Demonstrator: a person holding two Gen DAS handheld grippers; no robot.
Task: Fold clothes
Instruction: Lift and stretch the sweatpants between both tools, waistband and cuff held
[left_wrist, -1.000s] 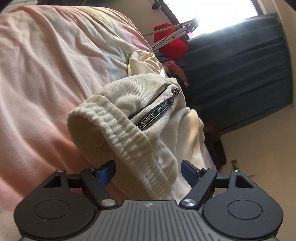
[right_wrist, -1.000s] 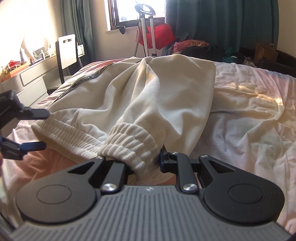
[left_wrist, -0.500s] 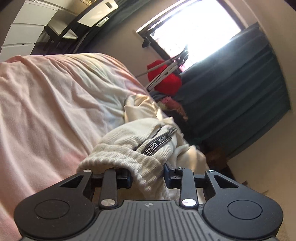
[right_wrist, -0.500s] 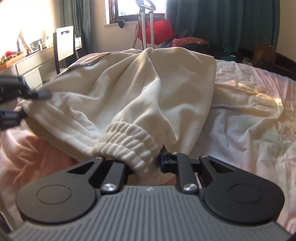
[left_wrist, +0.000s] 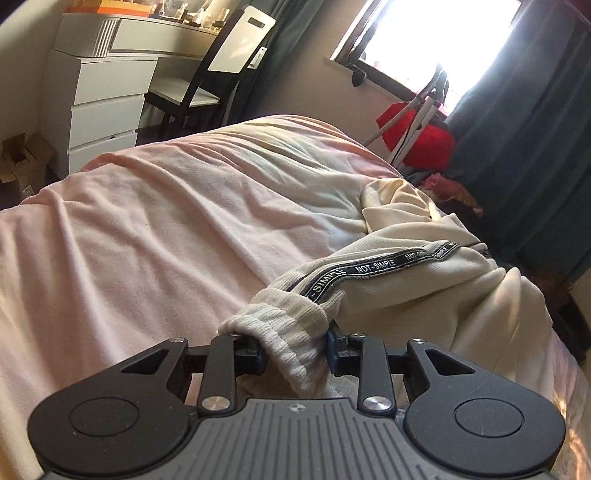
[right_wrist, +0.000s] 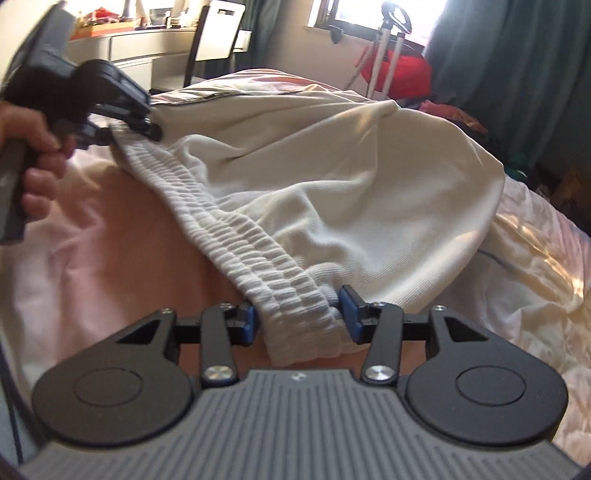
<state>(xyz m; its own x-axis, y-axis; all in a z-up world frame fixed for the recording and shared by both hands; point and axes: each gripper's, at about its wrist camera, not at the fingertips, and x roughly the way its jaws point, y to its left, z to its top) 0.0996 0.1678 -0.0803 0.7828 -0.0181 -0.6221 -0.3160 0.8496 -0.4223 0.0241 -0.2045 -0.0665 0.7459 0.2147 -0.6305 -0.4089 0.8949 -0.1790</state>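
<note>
Left wrist view first: the left gripper (left_wrist: 295, 349) has its jaws clamped on the ribbed elastic waistband (left_wrist: 291, 332) of the cream sweatpants (left_wrist: 424, 291), right at the corner where the black side tape (left_wrist: 380, 266) reading NOT-SIMPLE begins. The pants trail away across the pink bedsheet (left_wrist: 147, 240), slumped and creased. A white dresser (left_wrist: 103, 92) and chair (left_wrist: 221, 74) stand beyond the bed.

Right wrist view now: the right gripper (right_wrist: 299, 321) has the other end of the waistband between its blue pads (right_wrist: 349, 310); the right-hand pad looks angled off the cloth, so I'd call it a hold, but a loose one. The band runs in a taut-ish line up to the left gripper at upper left, a person's hand (right_wrist: 33, 162) around its handle. The body of the pants billows behind, resting on the bed.

How it will handle, by my read: light, soft knit, no stiffness at all, so it will sag wherever it isn't held. The thick gathered elastic is the place to grip, bulky enough not to slip, and the two corners keep the edge straight. The smooth leg fabric would slide and bunch.
</note>
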